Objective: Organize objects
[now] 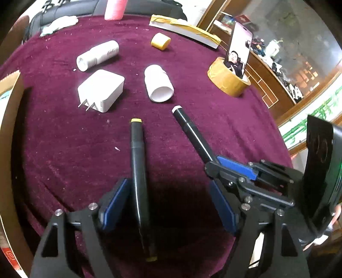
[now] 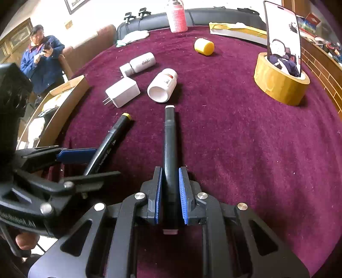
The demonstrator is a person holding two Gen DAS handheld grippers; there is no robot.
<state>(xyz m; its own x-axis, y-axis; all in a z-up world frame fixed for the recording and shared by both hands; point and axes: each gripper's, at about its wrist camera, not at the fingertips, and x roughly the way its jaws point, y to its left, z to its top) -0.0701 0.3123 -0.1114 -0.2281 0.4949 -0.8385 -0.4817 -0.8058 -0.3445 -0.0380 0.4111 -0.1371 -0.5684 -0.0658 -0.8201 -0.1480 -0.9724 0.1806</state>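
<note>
A round surface (image 2: pixel 245 149) under maroon velvet cloth stands before a black leather sofa (image 2: pixel 205 15), brown wooden shelving (image 1: pixel 263 85) and a white wall (image 2: pixel 102 12).

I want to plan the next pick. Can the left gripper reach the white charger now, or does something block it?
Probably yes. The left gripper is open, and only the yellow-capped marker lies between its fingers; the cloth toward the white charger looks bare.

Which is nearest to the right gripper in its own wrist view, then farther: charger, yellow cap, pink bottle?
1. Charger, ahead and left of the right gripper.
2. Yellow cap, farther back, slightly right.
3. Pink bottle, at the table's far edge.
</note>
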